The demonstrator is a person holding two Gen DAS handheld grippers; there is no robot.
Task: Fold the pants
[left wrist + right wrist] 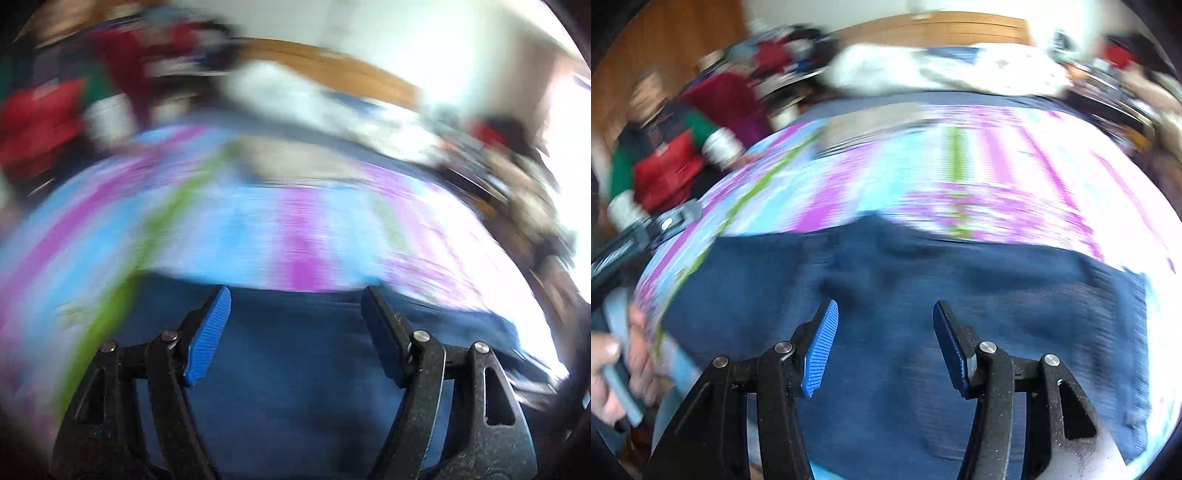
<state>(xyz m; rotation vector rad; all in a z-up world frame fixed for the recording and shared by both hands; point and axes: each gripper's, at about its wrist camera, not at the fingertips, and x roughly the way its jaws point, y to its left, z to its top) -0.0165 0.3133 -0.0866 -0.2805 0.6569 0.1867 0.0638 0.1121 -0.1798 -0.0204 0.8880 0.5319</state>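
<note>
Two empty grippers over flat pants

Dark blue pants (886,277) are spread on a striped bedsheet (960,166). Left gripper (295,299) and right gripper (884,314) are held released above the cloth, nothing gripped. Frames are v. blurred; an edge should be picked w/ both jaws before lifting, probably.

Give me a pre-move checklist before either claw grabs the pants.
1. Left claw open, nothing held: ok.
2. Right claw open, nothing held: ok.
3. Pants lie on the striped bedspread, under both claws: ok.
4. Pants flat, no bunching: cannot tell, both views are motion-blurred.
5. Hem or waistband located for the grasp: cannot tell.
6. Hand at the right view's left edge, off the pants: ok.
</note>
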